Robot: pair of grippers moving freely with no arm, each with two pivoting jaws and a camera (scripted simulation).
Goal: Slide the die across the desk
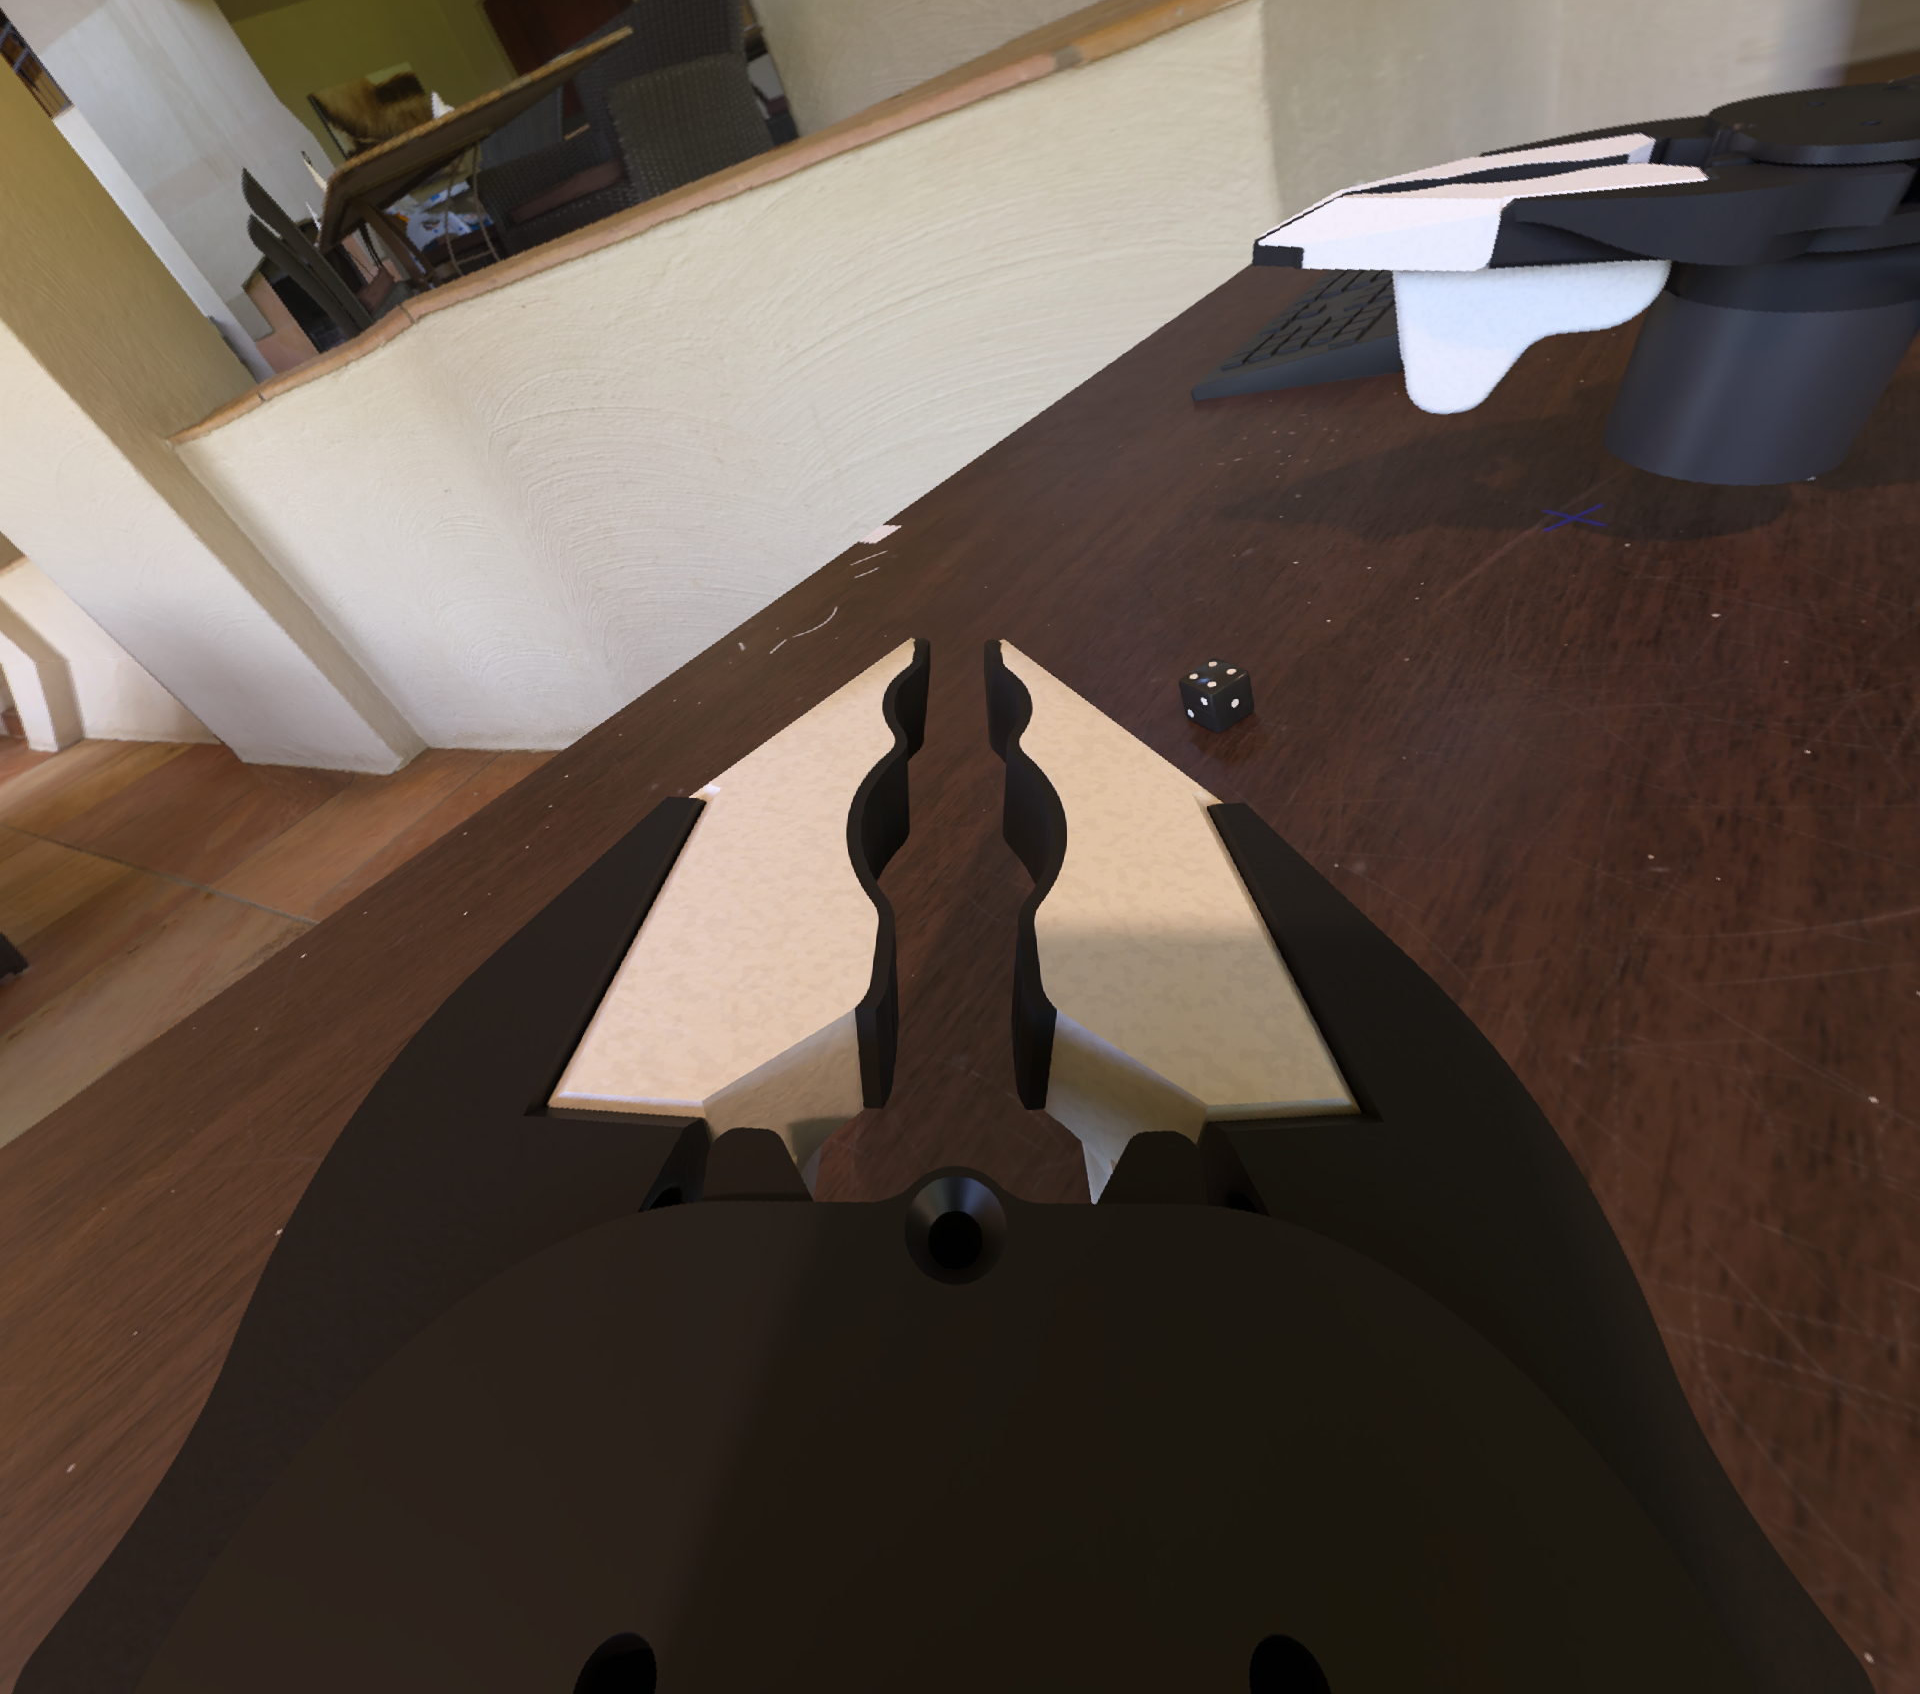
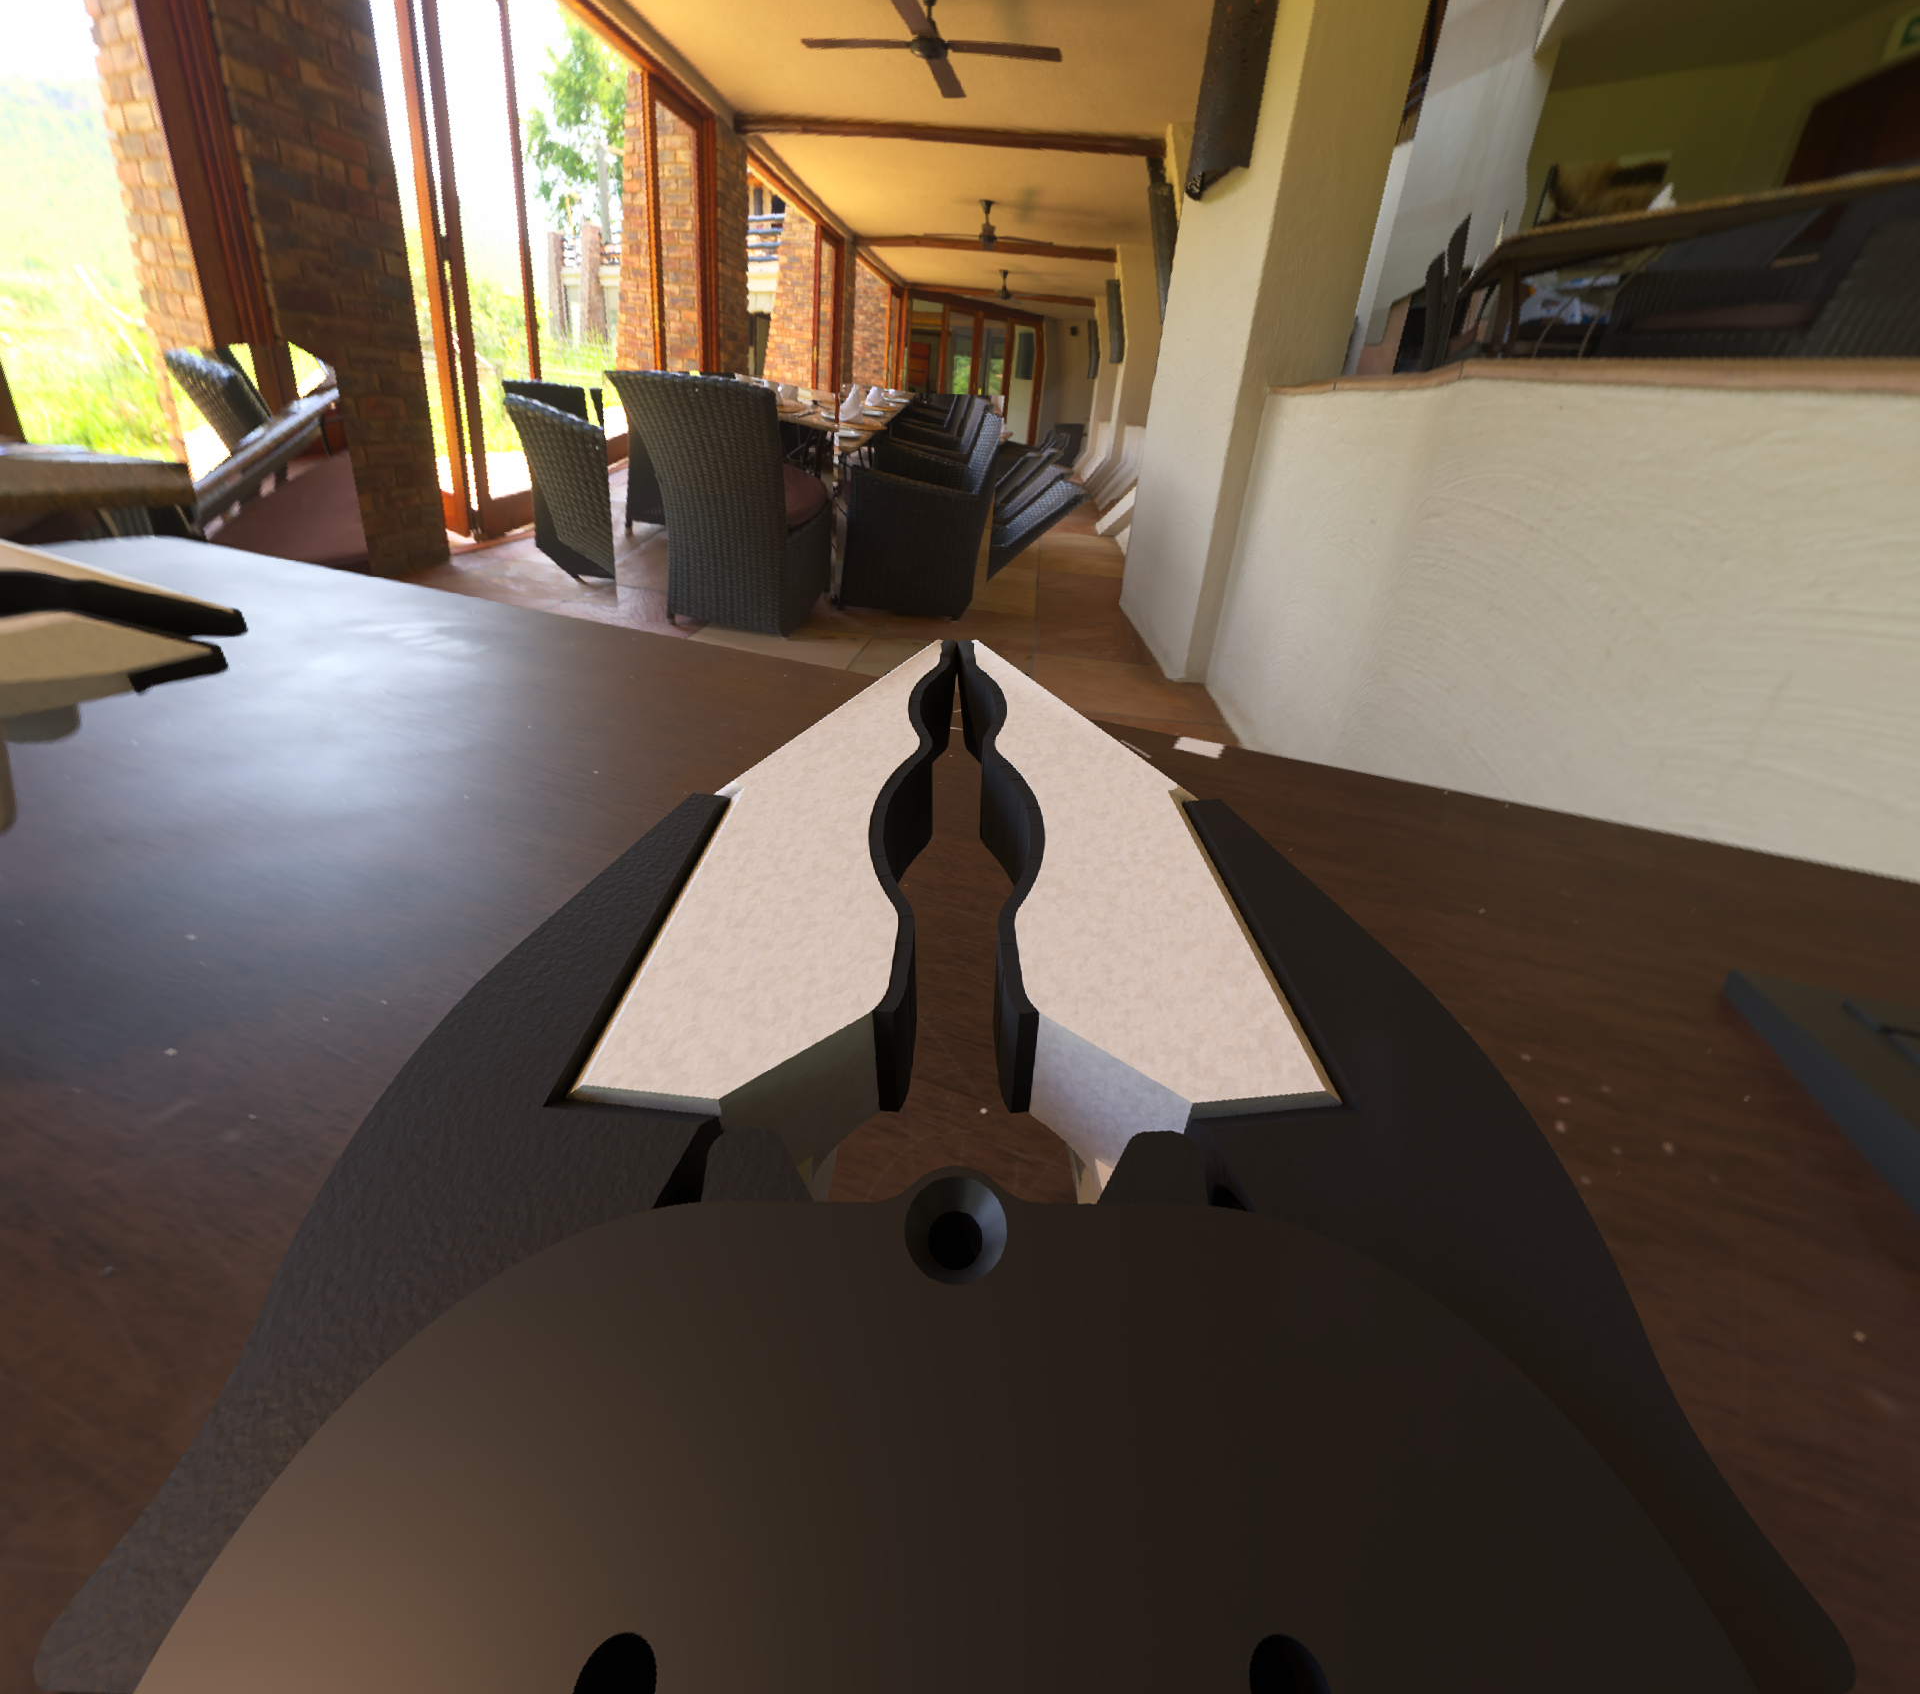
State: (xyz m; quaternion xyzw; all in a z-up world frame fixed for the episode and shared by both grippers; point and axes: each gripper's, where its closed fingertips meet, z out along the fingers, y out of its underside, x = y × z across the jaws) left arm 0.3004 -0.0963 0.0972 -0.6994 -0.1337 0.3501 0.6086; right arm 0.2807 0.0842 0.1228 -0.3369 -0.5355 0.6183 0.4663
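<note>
A small black die [image 1: 1216, 695] with white pips sits on the dark wooden desk [image 1: 1507, 969], just right of and slightly beyond my left gripper's tips. My left gripper [image 1: 957, 657] hovers low over the desk with its jaws a narrow gap apart and nothing between them. My right gripper [image 2: 956, 652] is shut and empty, pointing at the desk's far edge. It also shows in the left wrist view [image 1: 1288, 254], farther off to the upper right, above the desk. The die is not seen in the right wrist view.
A black keyboard [image 1: 1309, 340] lies behind the right gripper. A small blue cross mark [image 1: 1574, 518] is on the desk beyond the die. The desk's edge [image 1: 727, 657] runs diagonally just left of my left fingertips. A dark flat object [image 2: 1839, 1062] lies at the right.
</note>
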